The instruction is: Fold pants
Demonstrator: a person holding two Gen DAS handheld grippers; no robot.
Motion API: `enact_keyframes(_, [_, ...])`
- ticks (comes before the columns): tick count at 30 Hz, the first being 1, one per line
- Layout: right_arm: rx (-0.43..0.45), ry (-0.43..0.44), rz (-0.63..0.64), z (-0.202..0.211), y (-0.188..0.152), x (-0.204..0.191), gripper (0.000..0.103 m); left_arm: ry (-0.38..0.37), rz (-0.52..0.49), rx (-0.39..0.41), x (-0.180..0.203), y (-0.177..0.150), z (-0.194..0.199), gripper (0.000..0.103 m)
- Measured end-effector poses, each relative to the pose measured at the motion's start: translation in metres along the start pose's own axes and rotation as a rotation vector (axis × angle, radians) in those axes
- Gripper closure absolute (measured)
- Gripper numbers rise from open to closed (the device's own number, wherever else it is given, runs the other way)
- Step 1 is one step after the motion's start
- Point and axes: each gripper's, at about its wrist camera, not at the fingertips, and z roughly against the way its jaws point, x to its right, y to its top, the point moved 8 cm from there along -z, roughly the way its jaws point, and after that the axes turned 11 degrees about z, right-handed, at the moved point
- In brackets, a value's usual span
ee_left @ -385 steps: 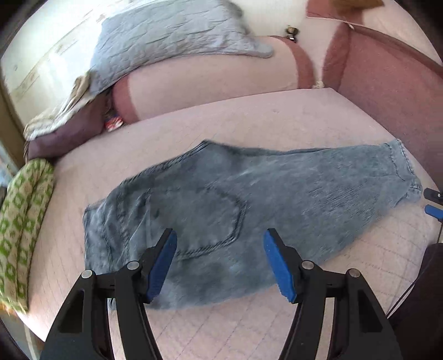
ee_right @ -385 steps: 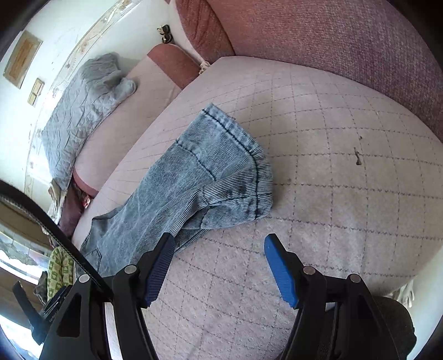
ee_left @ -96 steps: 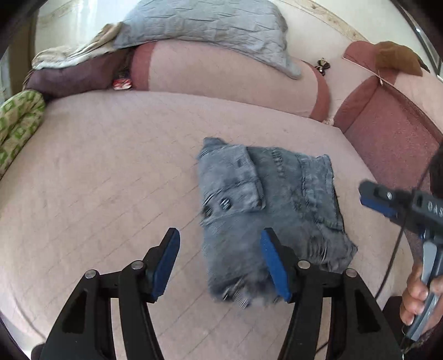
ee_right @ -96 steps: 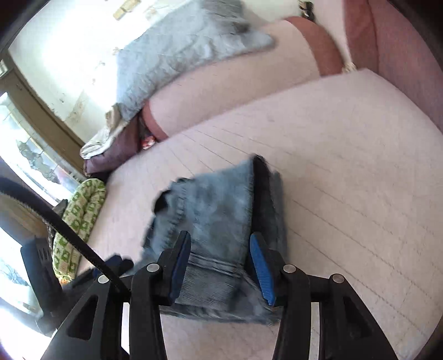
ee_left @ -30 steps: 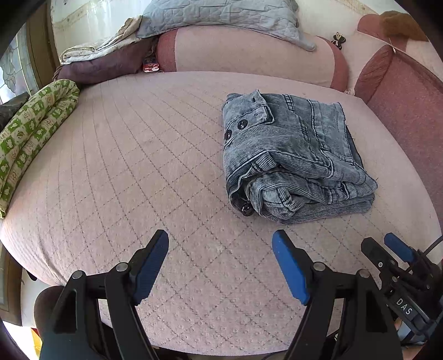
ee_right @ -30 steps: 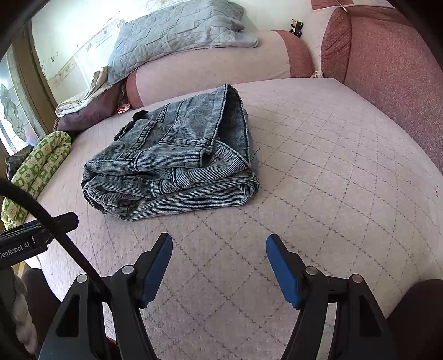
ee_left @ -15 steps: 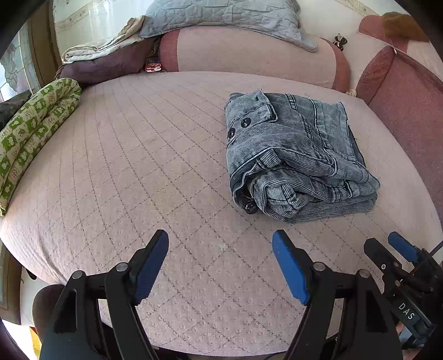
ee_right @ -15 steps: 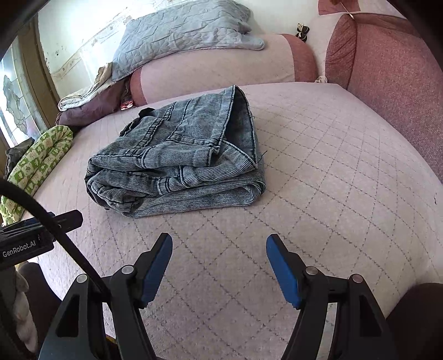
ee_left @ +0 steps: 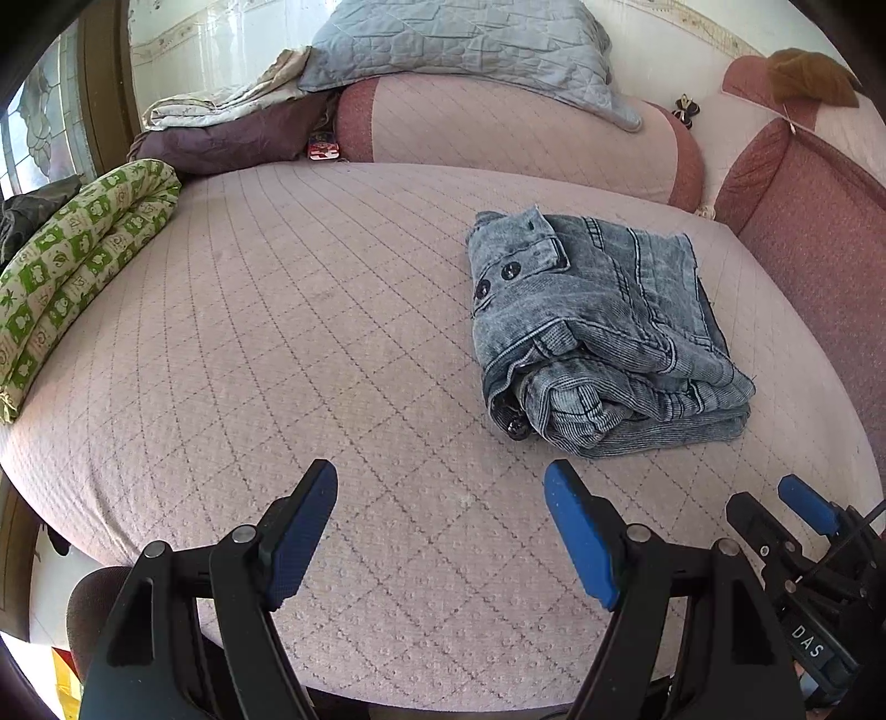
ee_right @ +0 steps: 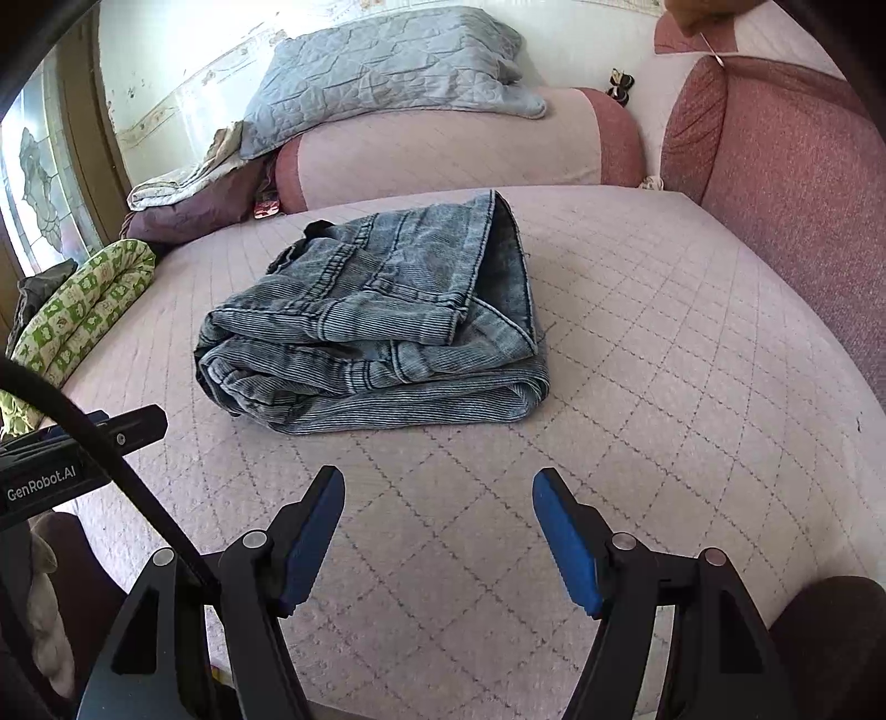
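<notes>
A pair of folded blue denim pants (ee_left: 598, 338) lay in a compact bundle on a pink quilted bed (ee_left: 277, 343), toward the side nearest a dark red upholstered cushion (ee_left: 819, 232). The stacked folds faced the cameras, and two dark buttons showed on the flap at the bundle's upper left corner in the left wrist view.

The left gripper (ee_left: 440, 531) hovered above bare quilt on the near side of the pants, its blue-padded fingers (ee_left: 576, 531) spread wide with nothing between them. The right gripper (ee_right: 437, 531) hung likewise over the bedcover in front of the bundle, fingers (ee_right: 565, 540) apart and empty. Neither gripper touched the denim. Each tool appeared at the edge of the other's view.

Behind the pants, a pink bolster (ee_left: 498, 127) with red ends ran along the head of the bed, a grey-blue quilted blanket (ee_left: 459, 39) draped over it. A rolled green-and-white patterned cloth (ee_left: 72, 260) rested along the bed's far left edge, near a heap of dark purple and pale bedding (ee_left: 221, 130).
</notes>
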Motion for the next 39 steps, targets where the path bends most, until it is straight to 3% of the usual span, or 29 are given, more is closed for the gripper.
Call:
enact_keyframes(10, [0.016,-0.018,0.032,0.009,0.008,-0.004,0.027,-0.007,0.015,-0.004,-0.008,-0.003,0.001,0.026])
enact_keyframes(16, [0.027,0.102,-0.108,0.000,0.043,0.032,0.023,-0.230,0.119,-0.096,-0.002,0.032,-0.017,0.026])
enact_keyframes(20, [-0.001,0.192,-0.189,-0.031,0.078,0.063,0.014,-0.260,0.104,-0.079,0.008,0.072,-0.042,0.023])
enact_keyframes(23, [-0.066,0.237,-0.188,-0.068,0.091,0.072,0.014,-0.302,0.100,-0.140,0.022,0.085,-0.073,0.022])
enact_keyframes(26, [-0.108,0.264,-0.253,-0.102,0.094,0.083,0.014,-0.355,0.141,-0.231,0.030,0.089,-0.110,0.021])
enact_keyframes(29, [-0.139,0.337,-0.337,-0.131,0.094,0.087,0.014,-0.417,0.172,-0.306,0.040,0.086,-0.136,0.011])
enact_keyframes(30, [-0.151,0.369,-0.360,-0.140,0.094,0.086,0.014,-0.440,0.179,-0.313,0.040,0.087,-0.140,0.005])
enact_keyframes(34, [-0.120,0.417,-0.369,-0.158,0.103,0.075,0.008,-0.472,0.172,-0.319,0.051,0.091,-0.148,0.001])
enact_keyframes(35, [-0.125,0.409,-0.357,-0.161,0.105,0.070,0.008,-0.484,0.148,-0.325,0.058,0.090,-0.146,0.009])
enact_keyframes(36, [-0.132,0.403,-0.334,-0.164,0.108,0.064,0.008,-0.517,0.134,-0.342,0.066,0.088,-0.143,0.033])
enact_keyframes(37, [-0.140,0.400,-0.315,-0.165,0.109,0.060,0.013,-0.498,0.129,-0.338,0.068,0.089,-0.141,0.034])
enact_keyframes(38, [-0.152,0.400,-0.292,-0.164,0.110,0.055,0.033,-0.491,0.116,-0.327,0.070,0.090,-0.136,0.042])
enact_keyframes(39, [-0.159,0.417,-0.280,-0.161,0.112,0.050,0.044,-0.487,0.102,-0.318,0.072,0.092,-0.132,0.050])
